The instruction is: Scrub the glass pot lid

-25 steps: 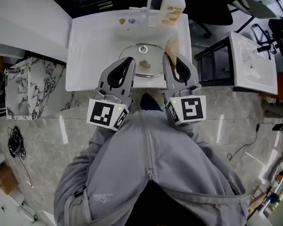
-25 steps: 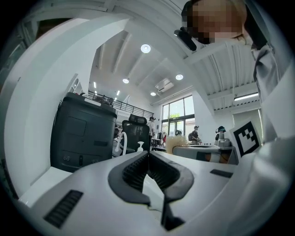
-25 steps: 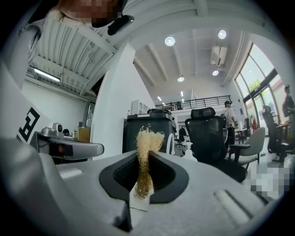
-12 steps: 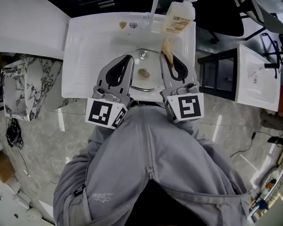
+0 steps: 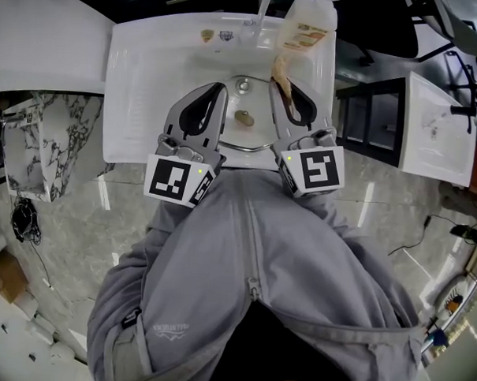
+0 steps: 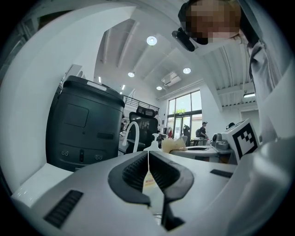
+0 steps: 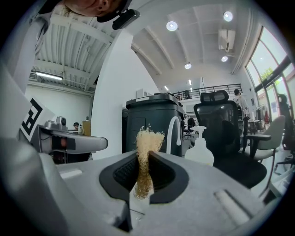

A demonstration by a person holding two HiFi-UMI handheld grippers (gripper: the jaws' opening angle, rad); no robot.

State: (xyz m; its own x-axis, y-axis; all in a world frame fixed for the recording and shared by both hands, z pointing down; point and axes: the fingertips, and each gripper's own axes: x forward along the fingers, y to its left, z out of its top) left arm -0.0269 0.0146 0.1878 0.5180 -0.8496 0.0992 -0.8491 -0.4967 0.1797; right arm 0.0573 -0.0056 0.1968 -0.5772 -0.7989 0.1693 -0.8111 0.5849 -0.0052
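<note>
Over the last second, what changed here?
The left claw and right claw both pushed farther forward over the sink, above the glass pot lid. Nothing was grabbed or released: the right claw stays shut on the fibrous scrubber, the left shut and empty. The lid still lies in the basin.

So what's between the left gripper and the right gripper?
The glass pot lid, lying in the sink, with its knob in the gap between the left gripper and the right gripper; the head view shows it.
</note>
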